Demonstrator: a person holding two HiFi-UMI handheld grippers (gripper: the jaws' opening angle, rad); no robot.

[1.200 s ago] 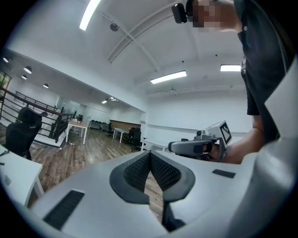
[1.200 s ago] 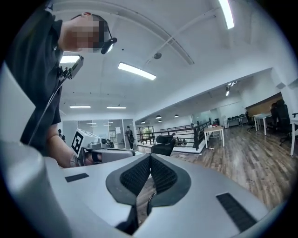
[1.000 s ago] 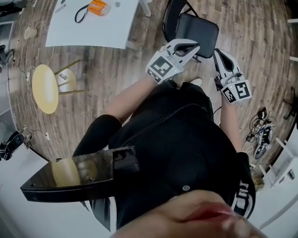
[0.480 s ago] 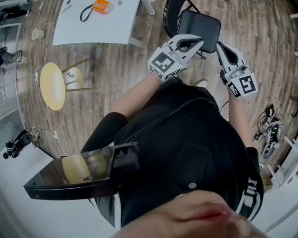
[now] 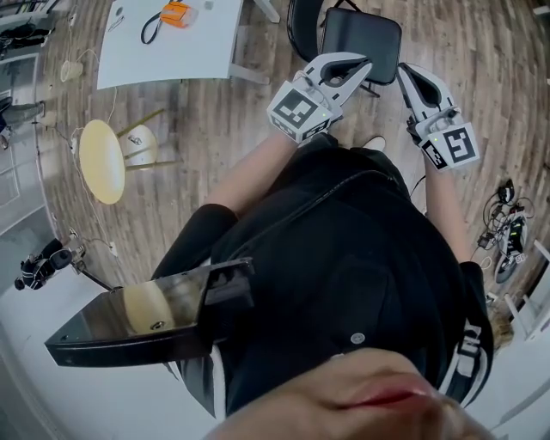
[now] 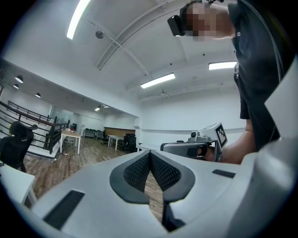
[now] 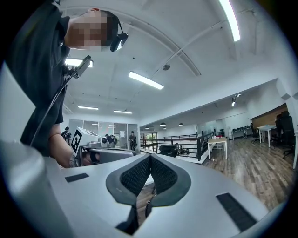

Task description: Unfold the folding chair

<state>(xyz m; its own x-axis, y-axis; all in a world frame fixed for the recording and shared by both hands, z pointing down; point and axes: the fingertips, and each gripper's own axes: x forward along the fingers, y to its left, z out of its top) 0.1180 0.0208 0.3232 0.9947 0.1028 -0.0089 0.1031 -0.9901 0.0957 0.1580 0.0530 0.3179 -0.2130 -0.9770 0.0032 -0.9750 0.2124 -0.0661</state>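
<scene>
The black folding chair [image 5: 361,36] stands on the wood floor at the top of the head view, its seat lying flat and its backrest [image 5: 301,21] behind it. My left gripper [image 5: 357,62] hovers over the seat's near edge, shut and empty. My right gripper [image 5: 402,72] is just right of the seat, also shut with nothing in it. Each gripper view shows the ribbed pads [image 6: 139,169] [image 7: 138,174] pressed together, with the other gripper [image 6: 198,145] [image 7: 100,153] beside it. Whether either gripper touches the chair, I cannot tell.
A white table [image 5: 163,47] with an orange object [image 5: 178,12] and a cable stands at the upper left. A yellow round stool [image 5: 101,160] is on the left. Cables and shoes [image 5: 509,232] lie at the right. A tripod [image 5: 41,265] sits low on the left.
Both grippers have risen a little and drifted along the chair's near edge, still shut. The chair looks unchanged; the head view has shifted slightly.
</scene>
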